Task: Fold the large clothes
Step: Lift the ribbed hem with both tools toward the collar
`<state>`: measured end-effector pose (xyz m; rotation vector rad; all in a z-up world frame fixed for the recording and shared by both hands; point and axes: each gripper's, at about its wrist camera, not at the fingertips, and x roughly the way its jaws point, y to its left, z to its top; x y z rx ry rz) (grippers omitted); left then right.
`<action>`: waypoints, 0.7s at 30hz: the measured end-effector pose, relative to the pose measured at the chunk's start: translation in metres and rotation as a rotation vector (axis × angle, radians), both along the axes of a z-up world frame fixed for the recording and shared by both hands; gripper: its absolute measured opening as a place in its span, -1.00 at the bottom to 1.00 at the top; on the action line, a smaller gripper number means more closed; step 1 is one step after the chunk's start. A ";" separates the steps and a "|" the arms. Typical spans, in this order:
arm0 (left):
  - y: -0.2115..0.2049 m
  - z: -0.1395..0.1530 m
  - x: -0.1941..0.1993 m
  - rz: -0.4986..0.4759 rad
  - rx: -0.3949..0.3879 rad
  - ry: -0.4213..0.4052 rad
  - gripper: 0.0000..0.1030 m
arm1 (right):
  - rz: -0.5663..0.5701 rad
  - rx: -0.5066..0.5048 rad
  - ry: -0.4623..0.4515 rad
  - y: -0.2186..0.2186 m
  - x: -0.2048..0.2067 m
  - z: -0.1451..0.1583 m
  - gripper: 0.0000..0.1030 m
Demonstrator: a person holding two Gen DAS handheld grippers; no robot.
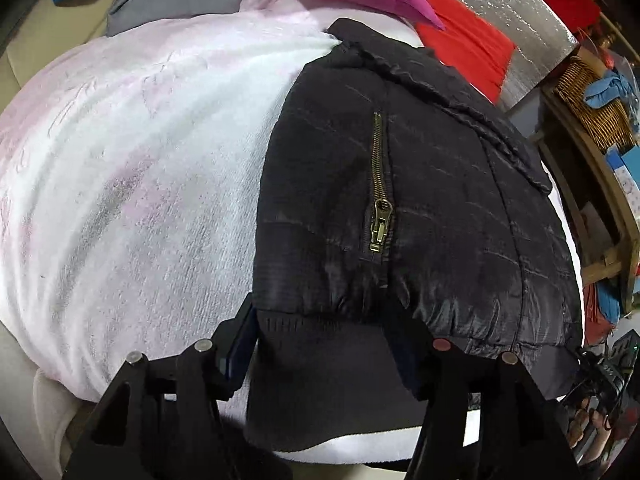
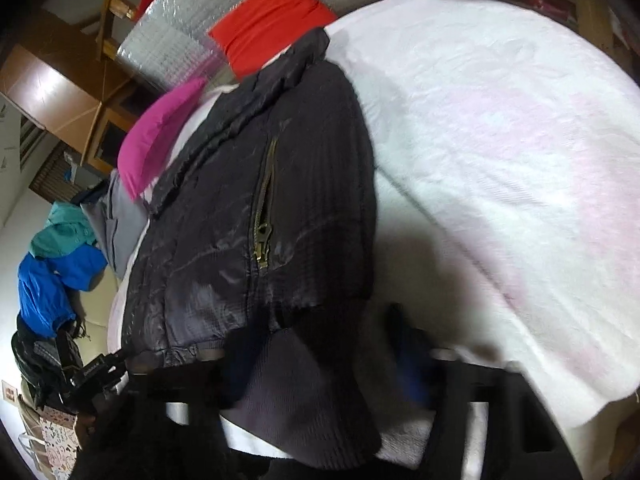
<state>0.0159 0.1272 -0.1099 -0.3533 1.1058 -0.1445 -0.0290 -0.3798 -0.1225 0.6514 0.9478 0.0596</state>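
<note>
The black jacket (image 1: 420, 200) is lying on a white-and-pink blanket (image 1: 140, 160), already doubled into a narrow panel, so the fold is looking well advanced. The left tool (image 1: 324, 356) is standing wide, its fingers straddling the ribbed hem (image 1: 324, 380) at the near end; whether they are pinching it I cannot tell. The right tool (image 2: 316, 364) is also sitting wide around that same hem. The next move probably calls for closing on the hem and carrying it toward the collar (image 1: 400, 64). The quilted shell is looking puffy and slick, with a brass pocket zipper (image 1: 380, 200) facing up.
</note>
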 end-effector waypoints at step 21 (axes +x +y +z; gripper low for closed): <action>0.016 0.018 -0.025 -0.041 -0.040 -0.025 -0.59 | 0.032 0.150 -0.036 -0.007 -0.036 0.008 -0.55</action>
